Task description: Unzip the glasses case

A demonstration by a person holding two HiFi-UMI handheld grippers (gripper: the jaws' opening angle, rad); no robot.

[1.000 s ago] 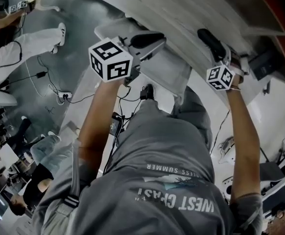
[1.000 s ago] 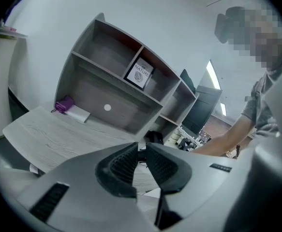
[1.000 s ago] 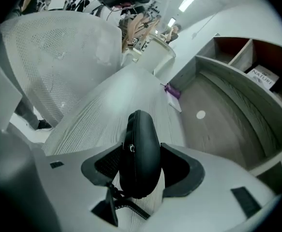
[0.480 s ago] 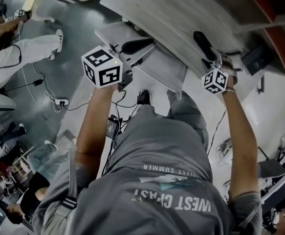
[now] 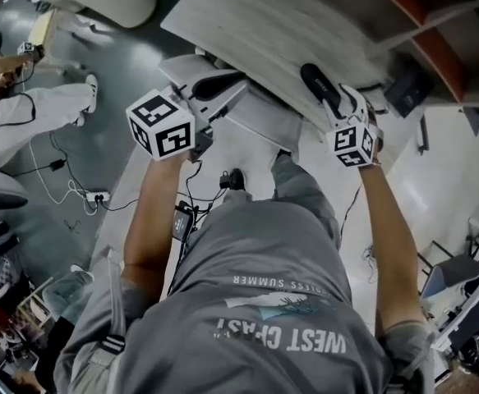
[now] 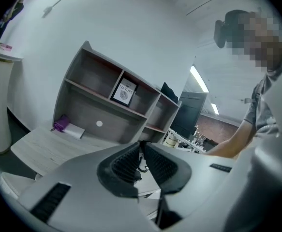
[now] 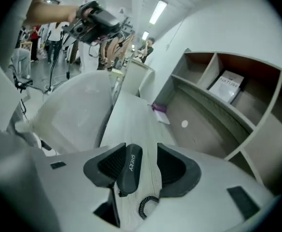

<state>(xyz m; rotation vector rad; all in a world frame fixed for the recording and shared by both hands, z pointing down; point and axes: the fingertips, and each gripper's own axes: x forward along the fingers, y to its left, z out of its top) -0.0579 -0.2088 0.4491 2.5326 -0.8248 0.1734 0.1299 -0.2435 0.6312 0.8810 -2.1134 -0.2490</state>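
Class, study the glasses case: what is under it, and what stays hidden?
The pale wooden table shows beneath the glasses case, a coiled cord beside it. Its dark shell hides its inside and the table directly below.

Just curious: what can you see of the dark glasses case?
The glasses case is a dark, smooth, elongated shell with rounded ends, printed SHERY. It stands on edge over the pale wooden table, between the right tongs, which have just been closing. It rests against one pad, with a gap to the other.

free: desk top (image 5: 247,23) | blocked: shelf unit (image 7: 218,115) behind, glasses case (image 5: 320,84) near edge
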